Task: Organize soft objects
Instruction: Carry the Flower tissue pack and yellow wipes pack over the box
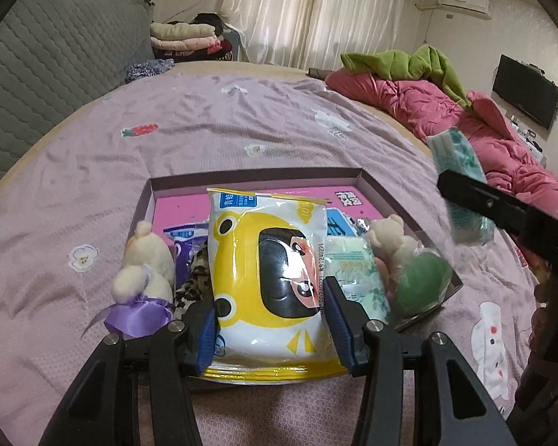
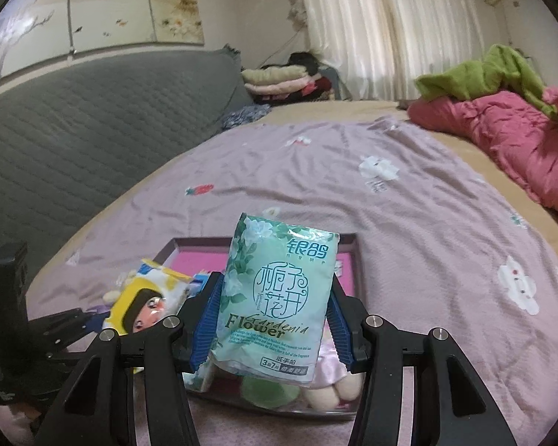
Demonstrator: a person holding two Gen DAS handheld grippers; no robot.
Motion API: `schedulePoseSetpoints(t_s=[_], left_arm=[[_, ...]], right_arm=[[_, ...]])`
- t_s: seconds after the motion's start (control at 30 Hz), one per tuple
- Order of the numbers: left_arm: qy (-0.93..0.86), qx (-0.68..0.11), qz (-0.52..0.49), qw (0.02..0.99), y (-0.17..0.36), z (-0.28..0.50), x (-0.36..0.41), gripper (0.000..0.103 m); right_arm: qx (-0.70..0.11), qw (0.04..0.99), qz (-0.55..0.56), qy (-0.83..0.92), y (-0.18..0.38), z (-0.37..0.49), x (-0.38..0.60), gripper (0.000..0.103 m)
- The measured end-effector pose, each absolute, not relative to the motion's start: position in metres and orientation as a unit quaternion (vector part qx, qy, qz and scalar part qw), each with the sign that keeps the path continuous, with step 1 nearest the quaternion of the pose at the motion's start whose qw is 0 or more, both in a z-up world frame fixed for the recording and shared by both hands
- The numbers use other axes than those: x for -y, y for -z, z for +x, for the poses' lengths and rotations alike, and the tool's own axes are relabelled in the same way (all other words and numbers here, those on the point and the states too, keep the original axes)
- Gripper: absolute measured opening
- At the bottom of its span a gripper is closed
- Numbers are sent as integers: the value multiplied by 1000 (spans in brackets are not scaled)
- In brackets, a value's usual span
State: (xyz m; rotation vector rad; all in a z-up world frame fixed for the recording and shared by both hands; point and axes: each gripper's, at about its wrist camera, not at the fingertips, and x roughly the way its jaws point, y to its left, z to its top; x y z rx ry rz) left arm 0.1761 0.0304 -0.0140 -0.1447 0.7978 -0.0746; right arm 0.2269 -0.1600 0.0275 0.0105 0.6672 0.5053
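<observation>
My left gripper (image 1: 269,319) is shut on a yellow and white wet-wipe pack (image 1: 268,271), held over the near part of a shallow box (image 1: 256,176) with a pink floor. In the box lie a cream plush toy with a purple bow (image 1: 145,278), a second plush bear (image 1: 388,238), a green round thing in clear wrap (image 1: 422,278), a pale green tissue pack (image 1: 357,271) and a leopard-print item (image 1: 195,278). My right gripper (image 2: 273,319) is shut on a mint green tissue pack (image 2: 275,297), above the box (image 2: 349,256). That pack (image 1: 461,186) shows at the right of the left wrist view.
The box rests on a lilac bedspread (image 1: 241,119) with flower prints. A pink quilt (image 1: 476,126) and green blanket (image 1: 420,63) lie at the right. A grey quilted headboard (image 1: 55,59) stands left; folded clothes (image 1: 186,39) are stacked behind. A TV (image 1: 524,89) hangs far right.
</observation>
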Motion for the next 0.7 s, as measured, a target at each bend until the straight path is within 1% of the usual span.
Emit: schedulePoseSetpoints(t_s=[0.17,0.43,0.7], left_arm=[[35,-393,-76,916,18,180,-32,51],[36,-397,-80,914,20,182,-34,51],[36,-398,-79,913,20,182,-34,51]], right_arm=[[-345,902,-26,-256,-12,229,139,54],[-355,899,-95,-241,3,229,117,54],[-367,893,-106,-239,13,234,115,54]])
